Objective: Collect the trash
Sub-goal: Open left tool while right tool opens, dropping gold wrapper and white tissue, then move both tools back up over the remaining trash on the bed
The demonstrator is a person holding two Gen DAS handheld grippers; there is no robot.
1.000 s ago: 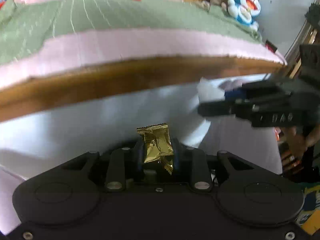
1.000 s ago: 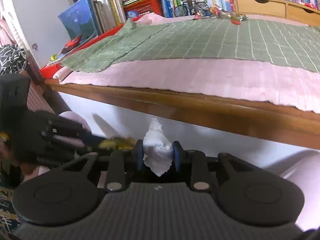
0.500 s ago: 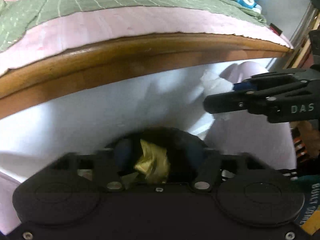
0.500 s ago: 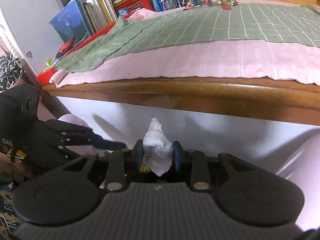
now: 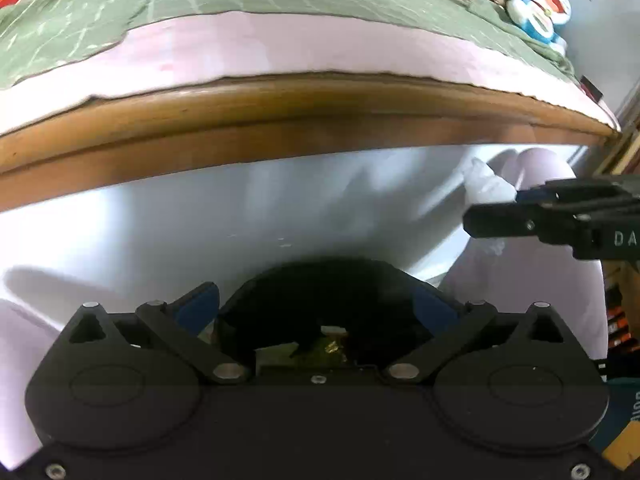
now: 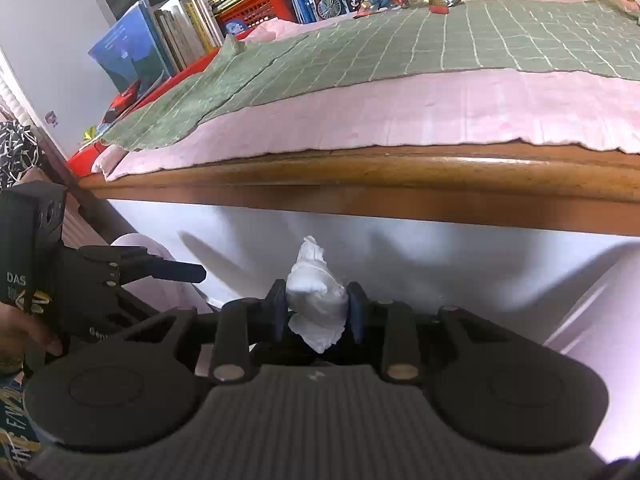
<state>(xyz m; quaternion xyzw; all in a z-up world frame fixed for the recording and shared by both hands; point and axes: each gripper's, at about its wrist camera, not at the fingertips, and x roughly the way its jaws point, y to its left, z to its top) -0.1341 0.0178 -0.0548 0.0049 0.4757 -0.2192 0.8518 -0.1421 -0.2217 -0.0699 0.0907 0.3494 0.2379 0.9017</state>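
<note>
My left gripper (image 5: 316, 300) hangs over a black bin (image 5: 320, 280), and its jaws are opening wide with nothing between the pads. The gold wrapper (image 5: 330, 346) lies loose down inside the bin among pale scraps. My right gripper (image 6: 318, 308) is shut on a crumpled white tissue (image 6: 314, 296), held in front of the white panel below the bed. From the left wrist view, the right gripper (image 5: 480, 220) reaches in from the right with the tissue (image 5: 486, 184) at its tip. The left gripper (image 6: 180, 270) shows at the left of the right wrist view.
A wooden bed edge (image 6: 400, 176) runs across above both grippers, under a pink sheet (image 6: 440, 108) and green checked blanket (image 6: 400, 40). Books and a red basket (image 6: 256, 4) stand behind. A blue plush toy (image 5: 540, 8) sits far right. A hand (image 6: 20, 332) holds the left gripper.
The left gripper has opened and the gold wrapper it pinched has dropped into the black bin. The right gripper still grips the tissue in about the same place.
</note>
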